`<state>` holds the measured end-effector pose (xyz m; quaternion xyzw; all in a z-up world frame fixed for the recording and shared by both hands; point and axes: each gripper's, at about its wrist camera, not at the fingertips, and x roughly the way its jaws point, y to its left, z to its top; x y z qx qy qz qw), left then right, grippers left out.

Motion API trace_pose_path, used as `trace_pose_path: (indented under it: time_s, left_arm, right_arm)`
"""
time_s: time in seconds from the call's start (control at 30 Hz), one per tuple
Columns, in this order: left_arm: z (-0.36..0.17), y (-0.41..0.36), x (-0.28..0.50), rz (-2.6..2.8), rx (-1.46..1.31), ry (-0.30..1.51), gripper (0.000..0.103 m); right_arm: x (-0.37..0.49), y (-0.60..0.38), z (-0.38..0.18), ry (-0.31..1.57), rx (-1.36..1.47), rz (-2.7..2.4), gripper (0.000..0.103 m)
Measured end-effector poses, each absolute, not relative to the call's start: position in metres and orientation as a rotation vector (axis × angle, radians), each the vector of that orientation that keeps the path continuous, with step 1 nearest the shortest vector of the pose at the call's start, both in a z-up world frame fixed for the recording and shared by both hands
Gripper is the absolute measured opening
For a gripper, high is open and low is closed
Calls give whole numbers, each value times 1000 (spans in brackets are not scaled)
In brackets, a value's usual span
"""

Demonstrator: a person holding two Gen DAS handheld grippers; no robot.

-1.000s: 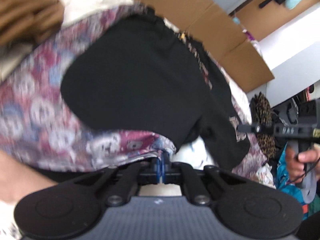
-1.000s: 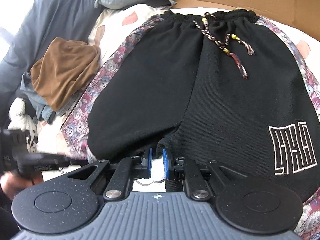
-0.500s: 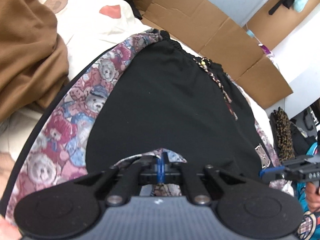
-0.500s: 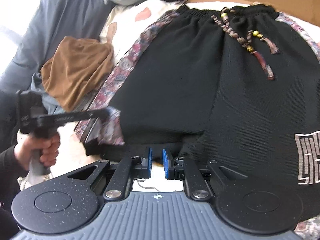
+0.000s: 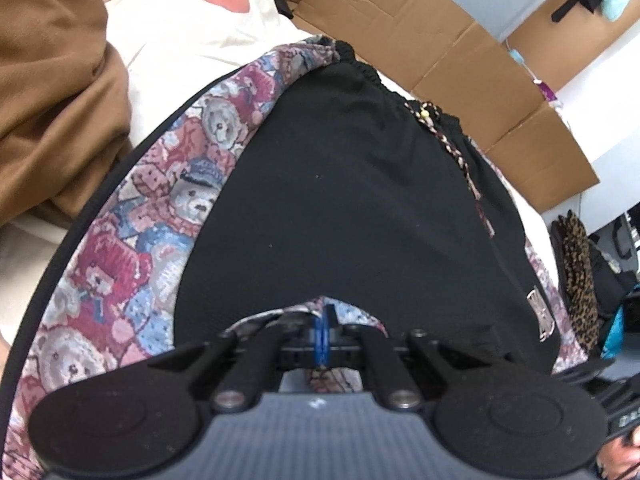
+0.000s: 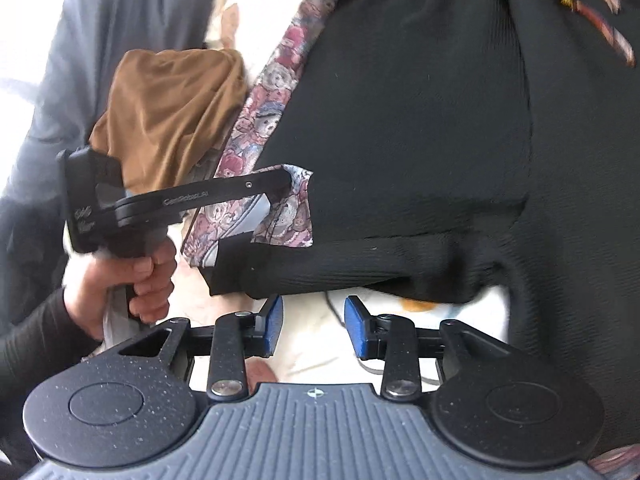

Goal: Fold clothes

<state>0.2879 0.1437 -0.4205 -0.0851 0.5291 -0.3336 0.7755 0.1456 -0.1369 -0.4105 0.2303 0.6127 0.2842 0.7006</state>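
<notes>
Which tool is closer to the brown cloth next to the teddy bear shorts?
The left. The left tool pinches the teddy bear shorts at the hem, right below the brown cloth. The right tool has just been opening, with nothing in it, and sits lower, near the crotch.

The shorts (image 5: 340, 208) are matt black knitted cloth with a fine ribbed weave, flanked by side panels (image 5: 160, 216) of coarser woven cloth figured with teddy bears, and a braided cord (image 5: 456, 156) hangs at the waistband. Beside them lies a brown garment (image 6: 172, 108) of soft, smooth, faintly sheeny cloth, with dull creased cardboard (image 5: 448, 48) along the bed's far edge. The right gripper (image 6: 314, 324) is matt speckled black plastic with a ribbed grey housing, shiny metal pivot pins and blue rubbery pads (image 6: 356, 328).
</notes>
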Motion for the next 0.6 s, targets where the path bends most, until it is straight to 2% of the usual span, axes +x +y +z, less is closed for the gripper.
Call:
trace_pose_path:
  time_s: [0.4,0.6]
  left_arm:
    - [-428,166,275,-797,-268,1136,1]
    - [-436,176,270,-808,-307,1130,1]
  right_arm:
    - [131,-96,-438,1434,814,354,38]
    - [107,-97,-458,1371,1008,122,38]
